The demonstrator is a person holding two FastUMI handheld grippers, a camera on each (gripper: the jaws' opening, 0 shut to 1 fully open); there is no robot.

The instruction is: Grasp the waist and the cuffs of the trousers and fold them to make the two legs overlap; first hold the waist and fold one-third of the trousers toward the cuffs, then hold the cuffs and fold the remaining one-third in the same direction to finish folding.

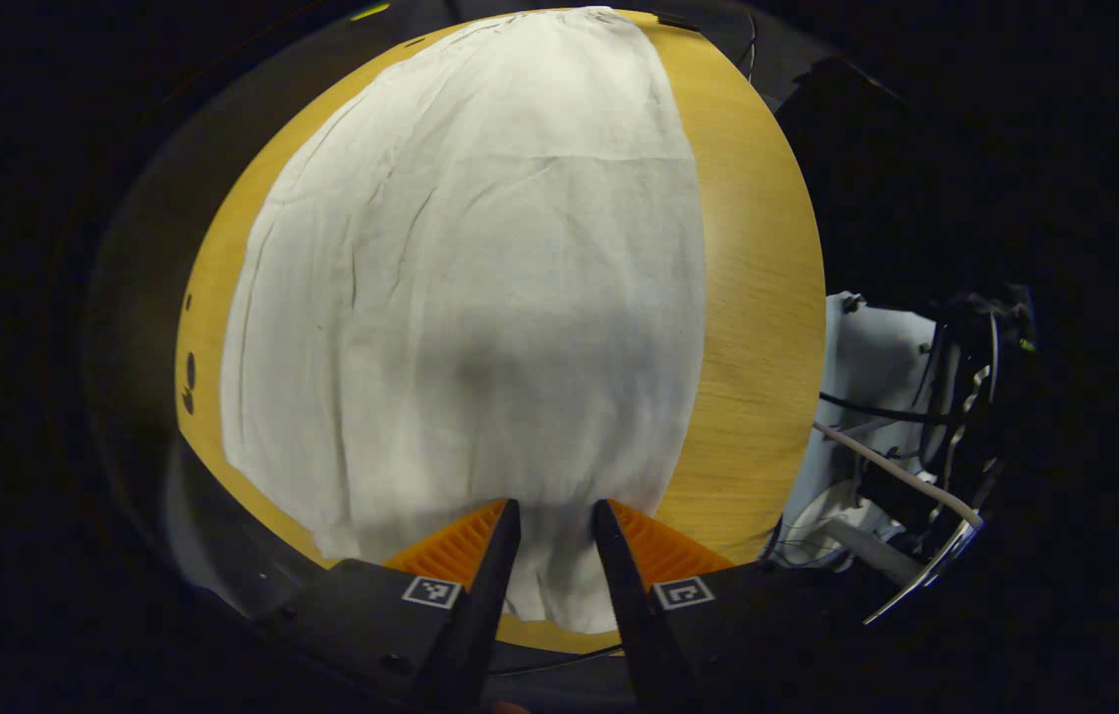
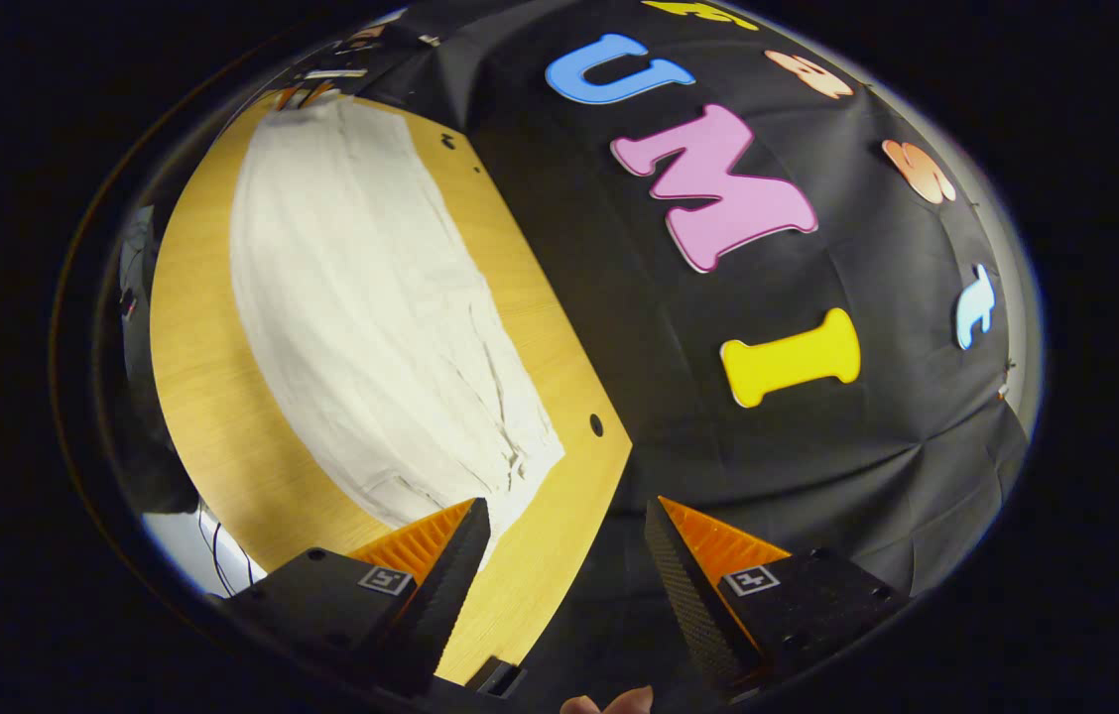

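L gripper (image 1: 557, 526) fingers narrow over trousers (image 1: 480, 297) end on table (image 1: 758, 297), not pinching; R gripper (image 2: 567, 535) wide. We judged trousers lay long, thirds unfolded.

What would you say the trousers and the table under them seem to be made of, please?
The trousers look like a thin, matte woven cloth, perhaps cotton or linen: pale, with many fine creases. The table looks like wood or a wood-look laminate: a smooth yellowish top with fine straight grain lines. The pictures cannot settle which.
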